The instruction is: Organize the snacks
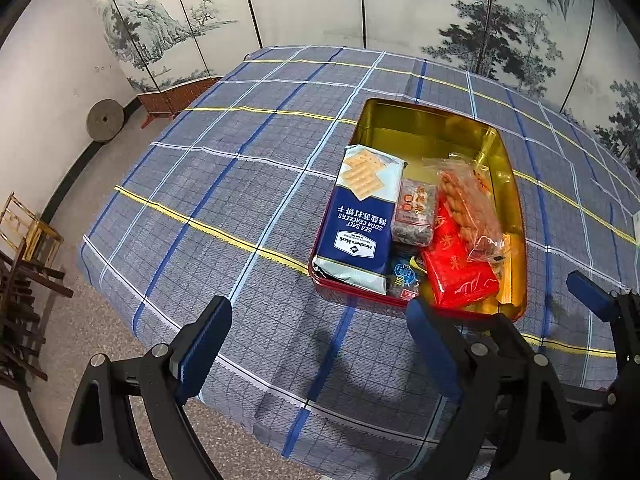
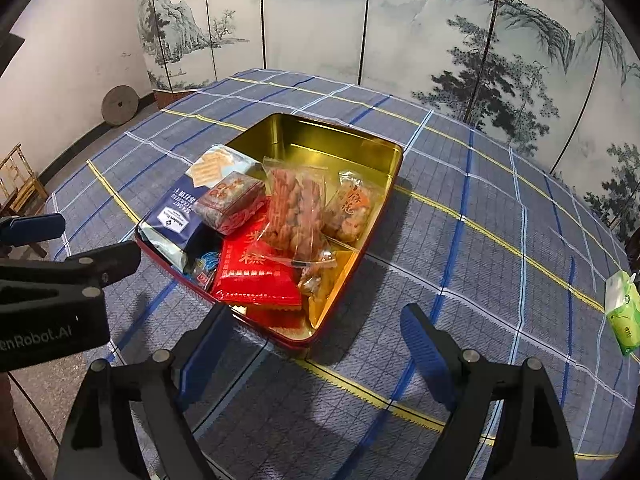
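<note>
A red tin with a gold inside [image 1: 400, 120] [image 2: 320, 136] stands on the checked tablecloth and holds several snacks. A blue sea salt cracker pack [image 1: 360, 216] [image 2: 180, 216] lies along its left side. Beside it are a small speckled packet [image 1: 414, 210] [image 2: 230, 200], a clear bag of fried twists [image 1: 468, 208] [image 2: 296, 208] and a red packet [image 1: 460, 272] [image 2: 256, 276]. My left gripper [image 1: 320, 344] is open and empty, just short of the tin's near edge. My right gripper [image 2: 316, 344] is open and empty at the tin's near corner.
A green tissue pack [image 2: 622, 312] lies at the table's right edge. A painted folding screen [image 1: 320, 0] stands behind the table. A stone wheel [image 1: 105, 120] leans on the left wall, with wooden chairs [image 1: 20, 300] on the floor at left.
</note>
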Tool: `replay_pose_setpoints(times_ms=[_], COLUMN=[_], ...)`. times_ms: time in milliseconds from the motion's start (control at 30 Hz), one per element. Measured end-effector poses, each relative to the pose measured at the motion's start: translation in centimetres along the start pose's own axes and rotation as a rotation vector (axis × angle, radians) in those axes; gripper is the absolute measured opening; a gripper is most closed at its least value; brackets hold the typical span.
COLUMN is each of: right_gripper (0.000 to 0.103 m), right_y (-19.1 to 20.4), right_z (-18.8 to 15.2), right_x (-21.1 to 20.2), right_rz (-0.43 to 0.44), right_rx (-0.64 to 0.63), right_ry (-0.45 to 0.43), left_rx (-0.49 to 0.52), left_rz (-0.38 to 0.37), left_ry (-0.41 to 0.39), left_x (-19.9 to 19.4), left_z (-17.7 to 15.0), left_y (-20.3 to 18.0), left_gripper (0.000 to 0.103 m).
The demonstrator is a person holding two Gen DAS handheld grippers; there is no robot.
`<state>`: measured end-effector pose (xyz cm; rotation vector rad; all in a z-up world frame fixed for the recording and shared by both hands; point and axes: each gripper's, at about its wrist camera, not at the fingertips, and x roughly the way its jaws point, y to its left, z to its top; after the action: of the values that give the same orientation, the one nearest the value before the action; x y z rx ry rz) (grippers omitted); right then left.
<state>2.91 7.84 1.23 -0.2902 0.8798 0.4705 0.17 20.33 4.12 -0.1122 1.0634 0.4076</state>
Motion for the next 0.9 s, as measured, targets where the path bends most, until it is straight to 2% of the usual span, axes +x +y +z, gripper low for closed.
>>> replay_pose_setpoints(times_ms=[900], right_gripper=[0.088], right_y=[-0.5], right_z=[0.1], right_x=[0.9], right_rz=[0.042], right_rx=[0.014], right_ry=[0.029], left_rx=[0.019], left_rz=[-0.001], left_ry=[0.013], left_x=[0.0], left_z=[0.8], left_y=[-1.3], left_gripper=[0.087])
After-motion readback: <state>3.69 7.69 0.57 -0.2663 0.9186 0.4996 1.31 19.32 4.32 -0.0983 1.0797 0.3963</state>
